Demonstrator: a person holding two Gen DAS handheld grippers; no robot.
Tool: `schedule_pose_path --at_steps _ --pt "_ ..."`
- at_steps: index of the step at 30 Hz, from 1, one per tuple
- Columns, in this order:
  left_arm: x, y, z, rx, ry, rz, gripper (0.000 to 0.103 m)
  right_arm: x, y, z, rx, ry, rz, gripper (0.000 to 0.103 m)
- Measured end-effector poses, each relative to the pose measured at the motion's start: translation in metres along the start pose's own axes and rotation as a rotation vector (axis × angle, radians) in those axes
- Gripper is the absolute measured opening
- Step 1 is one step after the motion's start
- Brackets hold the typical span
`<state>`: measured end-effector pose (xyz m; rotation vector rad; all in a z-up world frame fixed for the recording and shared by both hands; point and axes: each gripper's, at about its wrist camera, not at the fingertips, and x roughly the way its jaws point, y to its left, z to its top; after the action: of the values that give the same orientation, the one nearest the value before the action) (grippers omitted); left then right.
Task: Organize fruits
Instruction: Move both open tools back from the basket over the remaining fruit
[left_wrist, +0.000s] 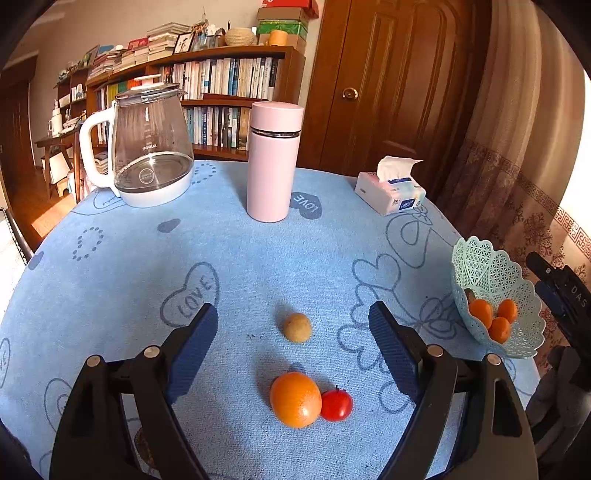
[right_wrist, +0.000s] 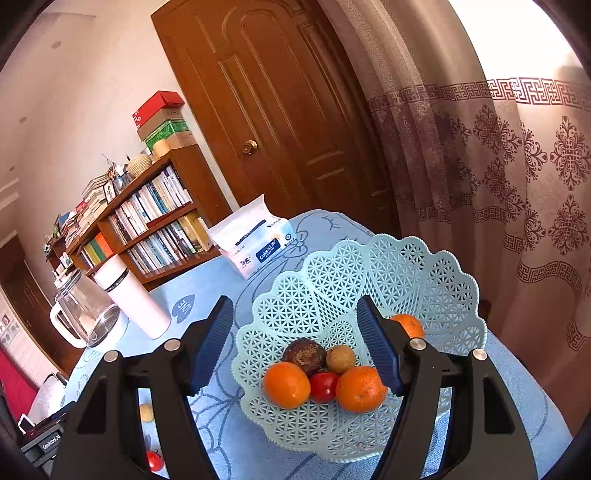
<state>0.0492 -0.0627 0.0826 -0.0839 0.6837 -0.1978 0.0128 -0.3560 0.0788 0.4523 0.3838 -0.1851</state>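
I had three fruits loose on the blue heart-printed tablecloth (left_wrist: 110, 295), in the lower centre of the left wrist view: a round orange citrus fruit (left_wrist: 295, 399) touching a small red tomato (left_wrist: 336, 404) on its right, and above them, apart, a small tan round fruit (left_wrist: 297, 327). My left gripper (left_wrist: 293, 323) stood released, its blue-padded jaws wide with nothing between them but that tan fruit lying on the cloth, untouched.

The rest of the fruit sat in the pale turquoise perforated plastic basket with a scalloped rim (right_wrist: 295, 306), low in the centre of the right wrist view. In it I saw two oranges (right_wrist: 286, 384) at the front with a red tomato (right_wrist: 323, 386) wedged between them, a dark brown wrinkled fruit (right_wrist: 305, 356) and a tan round one (right_wrist: 340, 358) behind, and another orange (right_wrist: 408, 325) further back, partly hidden by a finger. My right gripper (right_wrist: 295, 343) hung released over the basket, jaws apart, gripping nothing.

Outward in the left view, the basket (left_wrist: 480, 266) showed at the right edge. Toward the top stood a pink cylindrical flask (left_wrist: 272, 162), a glass kettle with a white handle (left_wrist: 147, 144) at its left, and a soft tissue pack (left_wrist: 391, 192) at its right. Behind came a wooden bookshelf (left_wrist: 229, 85) and a brown door (left_wrist: 388, 74).
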Motion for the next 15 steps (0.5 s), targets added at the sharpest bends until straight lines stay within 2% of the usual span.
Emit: schedule_pose_path --at_steps 5,15 --pt "0.005 0.005 -0.012 0.009 0.015 0.029 0.083 -0.002 0.016 -0.007 -0.064 -0.005 0.014 0.076" --pt "0.012 0.015 -0.032 0.033 0.043 0.057 0.083 0.001 0.049 -0.027 -0.187 0.027 0.059 0.076"
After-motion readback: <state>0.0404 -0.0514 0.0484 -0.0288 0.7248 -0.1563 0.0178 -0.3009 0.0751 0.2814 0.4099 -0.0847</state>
